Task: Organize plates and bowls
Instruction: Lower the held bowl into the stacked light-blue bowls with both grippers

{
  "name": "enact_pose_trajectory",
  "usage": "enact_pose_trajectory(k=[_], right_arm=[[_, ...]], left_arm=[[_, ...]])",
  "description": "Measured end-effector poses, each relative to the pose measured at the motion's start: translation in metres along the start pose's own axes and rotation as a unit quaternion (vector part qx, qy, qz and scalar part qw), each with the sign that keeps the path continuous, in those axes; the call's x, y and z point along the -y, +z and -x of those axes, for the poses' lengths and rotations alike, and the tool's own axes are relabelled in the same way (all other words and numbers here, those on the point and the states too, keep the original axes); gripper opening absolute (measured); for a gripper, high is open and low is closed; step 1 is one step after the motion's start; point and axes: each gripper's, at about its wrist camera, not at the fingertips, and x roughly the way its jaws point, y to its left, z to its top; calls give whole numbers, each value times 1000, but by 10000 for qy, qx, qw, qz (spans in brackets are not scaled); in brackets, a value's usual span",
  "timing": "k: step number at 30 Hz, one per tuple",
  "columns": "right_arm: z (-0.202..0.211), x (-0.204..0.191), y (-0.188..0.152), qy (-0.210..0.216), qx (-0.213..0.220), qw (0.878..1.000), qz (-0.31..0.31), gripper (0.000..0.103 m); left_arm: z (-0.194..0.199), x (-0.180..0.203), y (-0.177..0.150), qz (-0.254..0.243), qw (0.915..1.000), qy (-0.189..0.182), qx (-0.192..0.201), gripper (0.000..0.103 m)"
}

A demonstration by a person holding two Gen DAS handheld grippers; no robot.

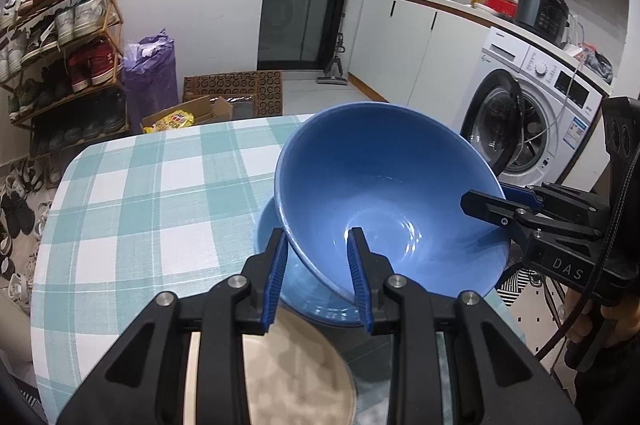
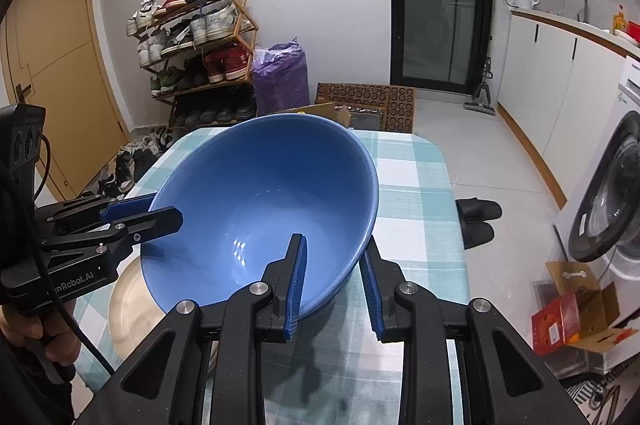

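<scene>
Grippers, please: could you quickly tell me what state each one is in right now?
Left gripper: shut on the blue bowl rim.
Right gripper: shut on the same bowl's opposite rim.

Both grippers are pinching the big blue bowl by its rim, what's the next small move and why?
Probably level the tilted big blue bowl, since left gripper and right gripper clamp opposite rim sides, then ease it toward the blue dish just beneath to nest it.

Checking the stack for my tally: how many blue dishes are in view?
2: the big blue bowl held tilted by the left tool and right tool, and a second blue dish directly beneath it. More may be hidden.
</scene>
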Motion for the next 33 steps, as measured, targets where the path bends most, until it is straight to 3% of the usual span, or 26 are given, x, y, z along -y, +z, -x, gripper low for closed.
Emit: enact_pose_trajectory(k=[13,33], right_arm=[[-28,-10,-2,103,-202,9997,112,27],[-61,-23,-7,-108,-503,9985,209,27]], left_arm=[[-14,-16,-6,115,9997,183,-146,29],[-41,-23,-16,80,9986,310,-420,29]])
